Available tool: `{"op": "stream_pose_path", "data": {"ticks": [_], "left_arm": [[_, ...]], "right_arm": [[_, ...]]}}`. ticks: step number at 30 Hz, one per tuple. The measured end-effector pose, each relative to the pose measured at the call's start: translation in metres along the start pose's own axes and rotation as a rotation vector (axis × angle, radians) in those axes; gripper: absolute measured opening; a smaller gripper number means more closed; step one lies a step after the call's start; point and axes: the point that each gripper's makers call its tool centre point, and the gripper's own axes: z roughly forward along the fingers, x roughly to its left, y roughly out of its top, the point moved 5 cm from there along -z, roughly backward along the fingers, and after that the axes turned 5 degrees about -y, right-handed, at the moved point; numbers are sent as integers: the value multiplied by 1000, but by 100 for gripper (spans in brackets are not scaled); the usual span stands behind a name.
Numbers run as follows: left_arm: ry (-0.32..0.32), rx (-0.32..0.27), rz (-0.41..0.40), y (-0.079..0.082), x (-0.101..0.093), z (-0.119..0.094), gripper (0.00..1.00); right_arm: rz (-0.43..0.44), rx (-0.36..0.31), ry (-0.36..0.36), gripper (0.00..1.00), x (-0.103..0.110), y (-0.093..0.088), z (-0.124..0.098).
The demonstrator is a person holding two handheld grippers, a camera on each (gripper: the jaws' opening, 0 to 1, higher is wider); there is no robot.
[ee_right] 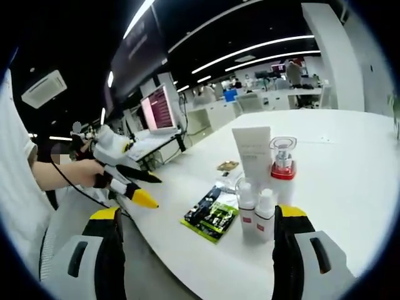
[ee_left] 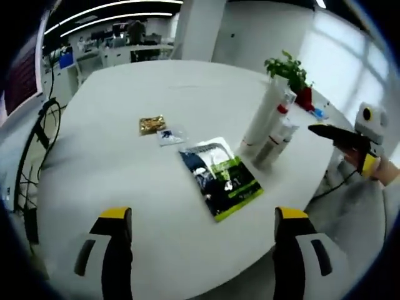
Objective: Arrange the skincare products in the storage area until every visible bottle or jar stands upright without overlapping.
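Both grippers, left (ee_left: 203, 234) and right (ee_right: 199, 232), hang released, holding nothing. Bottles (ee_right: 256, 209) stand clustered on table (ee_right: 350, 162) beside pouch (ee_right: 211, 219); I risk toppling neighbours grabbing one.

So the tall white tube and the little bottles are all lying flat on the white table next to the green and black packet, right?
Not quite. The tall white tube and the little bottles are standing upright, not lying flat, as the right gripper view shows. They are on the white table, next to the green and black packet.
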Motion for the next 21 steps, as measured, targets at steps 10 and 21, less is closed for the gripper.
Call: {"op": "stream_pose_path", "data": {"ticks": [10,21], "left_arm": [[16,-112,-43,-5,-4,-12,94],[29,-152,-54,-5,-3,-18,99]], "right_arm": [[4,4,-7,99,-2,-1,0],[9,10,-9,99,-3,-2,0]]}}
